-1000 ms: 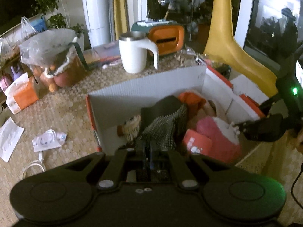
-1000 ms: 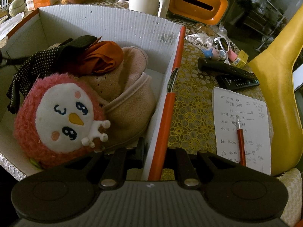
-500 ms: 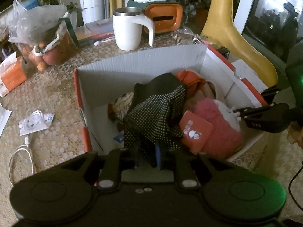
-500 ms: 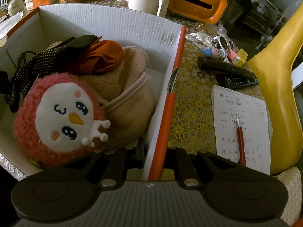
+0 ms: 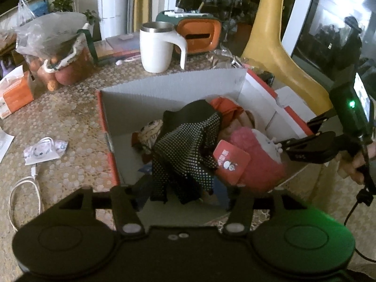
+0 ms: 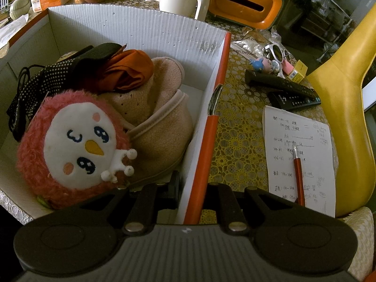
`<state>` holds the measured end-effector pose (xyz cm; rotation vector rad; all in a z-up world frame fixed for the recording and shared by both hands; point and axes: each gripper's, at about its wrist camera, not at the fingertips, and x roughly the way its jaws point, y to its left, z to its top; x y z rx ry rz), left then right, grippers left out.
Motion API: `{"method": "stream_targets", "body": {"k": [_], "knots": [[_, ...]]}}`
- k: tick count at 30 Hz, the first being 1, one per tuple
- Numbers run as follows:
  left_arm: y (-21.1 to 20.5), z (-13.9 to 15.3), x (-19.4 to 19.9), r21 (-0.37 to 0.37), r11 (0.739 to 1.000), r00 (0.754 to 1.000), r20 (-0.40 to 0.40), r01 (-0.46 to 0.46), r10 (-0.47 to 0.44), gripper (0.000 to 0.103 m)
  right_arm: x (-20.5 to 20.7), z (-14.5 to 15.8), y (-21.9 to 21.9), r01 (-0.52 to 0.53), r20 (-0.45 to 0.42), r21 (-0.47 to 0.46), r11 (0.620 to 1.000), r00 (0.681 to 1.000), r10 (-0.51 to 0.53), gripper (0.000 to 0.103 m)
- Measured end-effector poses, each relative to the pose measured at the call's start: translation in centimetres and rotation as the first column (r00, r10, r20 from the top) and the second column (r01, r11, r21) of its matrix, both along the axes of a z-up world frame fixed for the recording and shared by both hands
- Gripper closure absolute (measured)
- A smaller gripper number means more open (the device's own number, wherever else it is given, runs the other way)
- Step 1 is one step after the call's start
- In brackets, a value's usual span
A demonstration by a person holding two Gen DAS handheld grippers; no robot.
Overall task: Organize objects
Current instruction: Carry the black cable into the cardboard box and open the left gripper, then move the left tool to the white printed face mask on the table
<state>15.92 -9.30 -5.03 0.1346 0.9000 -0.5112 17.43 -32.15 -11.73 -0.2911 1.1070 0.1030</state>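
Patterned cloth covers the counter (image 5: 70,122), and the cardboard box (image 5: 174,91) sits in the middle of it with clutter all round: a white mug (image 5: 157,47) and an orange case (image 5: 198,36) at the top of the left view, a bag of fruit (image 5: 56,54) at upper left, a white cable (image 5: 23,188) at lower left.

Your left claw (image 5: 185,188) has its fingers spread apart over the near edge of the box, and the dotted black cloth (image 5: 188,150) hangs between them, draped and loose. I cannot tell whether either finger touches it. If you pull away now, the cloth may snag and trail out over the box wall instead of staying inside.

Your right claw (image 6: 190,192) straddles the orange-edged side wall (image 6: 211,127) of the box, one finger inside and one outside, closed close to the wall; it seems to be pinching it. Beside the inner finger lie the pink plush bird (image 6: 72,145) and a tan slipper (image 6: 155,117). If you tug that wall while the left side moves, the thin cardboard could bend or tear at the notch, or the box could slide toward the paper (image 6: 298,155) and pen (image 6: 298,174) at right.
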Motion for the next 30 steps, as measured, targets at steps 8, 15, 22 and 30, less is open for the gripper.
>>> {"method": "stream_targets", "body": {"k": [8,15,22,30], "knots": [[2.5,1.6,-1.1,-0.045,0.998,0.997,0.055,-0.052,0.054,0.029,0.0,0.0,0.1,-0.007,-0.005,-0.005,1.0,1.0,0.007,0.09],[5.5,2.4,-1.1,-0.038,0.99,0.985,0.105,-0.135,0.139,0.013,0.1,0.0,0.1,-0.007,-0.006,-0.006,1.0,1.0,0.007,0.09],[9.0,2.6,0.3,-0.039,0.972,0.964,0.128,-0.231,0.234,0.001,0.1,0.0,0.1,-0.007,-0.007,-0.008,1.0,1.0,0.007,0.09],[12.5,1.6,3.3,0.009,0.948,0.939,0.133,-0.32,0.316,0.001,0.5,0.0,0.3,-0.005,-0.021,-0.013,1.0,1.0,0.005,0.09]]}}
